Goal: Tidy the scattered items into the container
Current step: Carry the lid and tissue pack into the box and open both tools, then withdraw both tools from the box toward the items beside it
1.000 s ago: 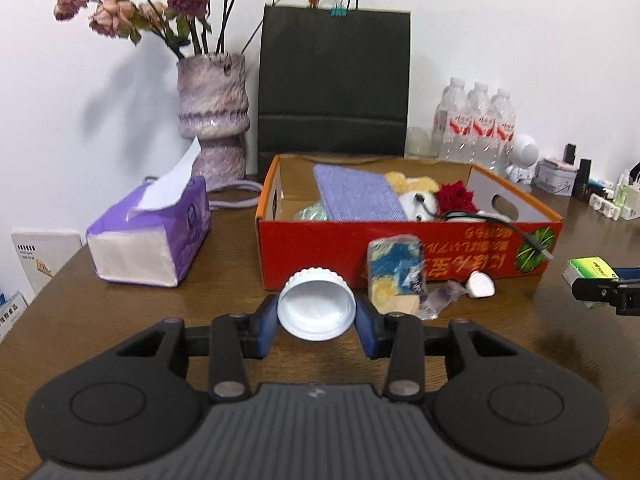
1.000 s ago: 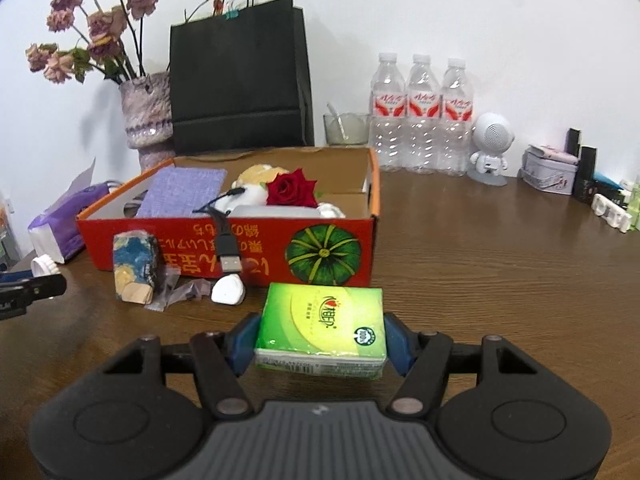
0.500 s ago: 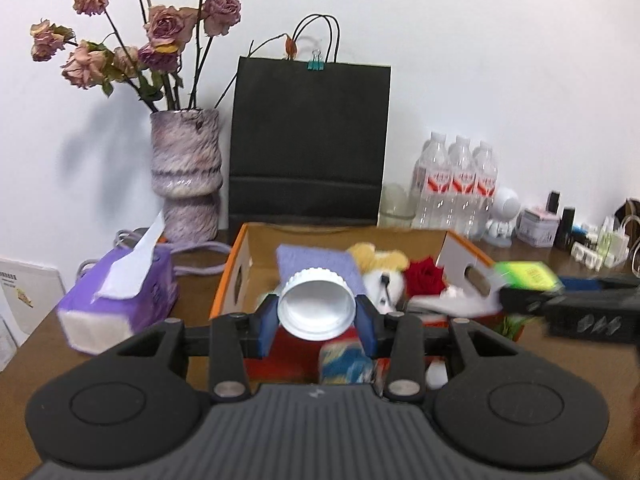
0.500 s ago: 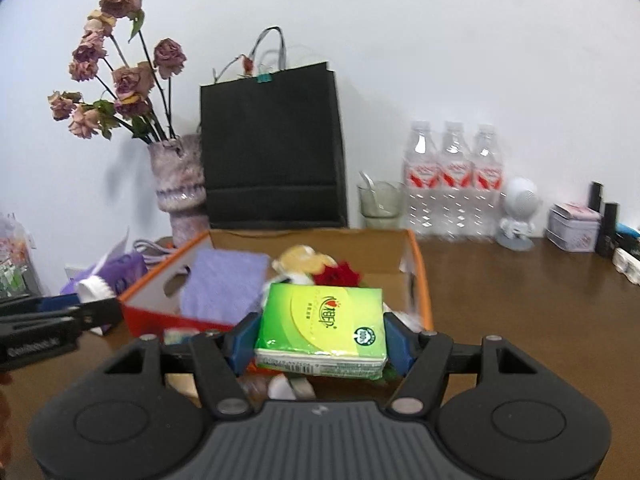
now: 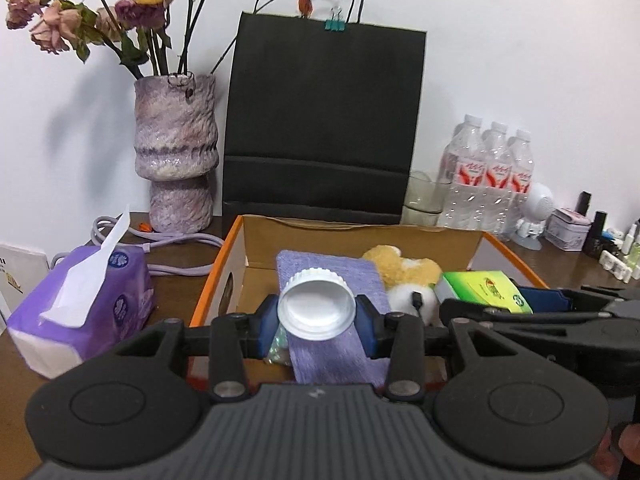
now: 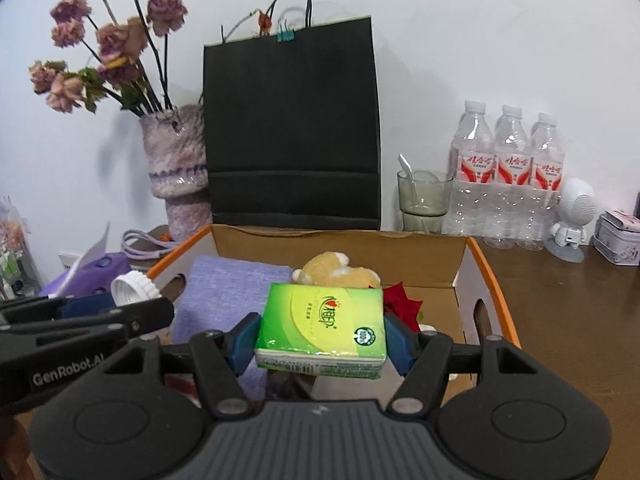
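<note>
My left gripper (image 5: 316,316) is shut on a white ribbed bottle cap (image 5: 317,310) and holds it above the near left part of the orange cardboard box (image 5: 224,264). My right gripper (image 6: 322,334) is shut on a green tissue pack (image 6: 322,330) and holds it above the box (image 6: 492,280), near its middle. The box holds a purple cloth (image 6: 228,288), a yellow plush toy (image 6: 332,270) and a red rose (image 6: 402,306). The cap also shows in the right wrist view (image 6: 132,286), and the green pack in the left wrist view (image 5: 484,290).
A purple tissue box (image 5: 84,308) lies left of the box. A vase of dried roses (image 5: 176,168) and a black paper bag (image 5: 320,120) stand behind it. A glass (image 6: 424,200), water bottles (image 6: 510,176), a white robot figure (image 6: 574,216) and a tin (image 6: 620,236) stand at back right.
Both grippers have risen from table height and moved forward over the box, each still holding its item. The items on the table in front of the box have dropped out of view.
</note>
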`<action>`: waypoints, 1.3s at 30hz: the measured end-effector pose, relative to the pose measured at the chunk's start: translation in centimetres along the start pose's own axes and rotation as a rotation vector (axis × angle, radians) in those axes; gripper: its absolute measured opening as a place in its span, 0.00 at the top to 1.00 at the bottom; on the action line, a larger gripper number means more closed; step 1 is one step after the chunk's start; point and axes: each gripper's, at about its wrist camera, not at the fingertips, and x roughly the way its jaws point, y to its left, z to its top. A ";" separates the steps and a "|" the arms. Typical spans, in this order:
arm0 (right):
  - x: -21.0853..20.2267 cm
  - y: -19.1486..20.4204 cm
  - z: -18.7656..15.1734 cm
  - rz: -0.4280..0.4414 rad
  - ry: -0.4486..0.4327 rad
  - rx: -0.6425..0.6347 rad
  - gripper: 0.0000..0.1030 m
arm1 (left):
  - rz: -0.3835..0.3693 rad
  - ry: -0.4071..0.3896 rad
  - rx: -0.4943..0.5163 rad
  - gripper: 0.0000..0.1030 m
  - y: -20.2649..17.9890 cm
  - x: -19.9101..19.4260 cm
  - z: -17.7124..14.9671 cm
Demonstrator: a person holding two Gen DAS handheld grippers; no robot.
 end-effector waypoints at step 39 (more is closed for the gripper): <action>0.6 -1.1 0.0 0.080 0.183 -0.156 0.98 | 0.029 0.004 -0.006 0.14 1.2 -1.5 0.1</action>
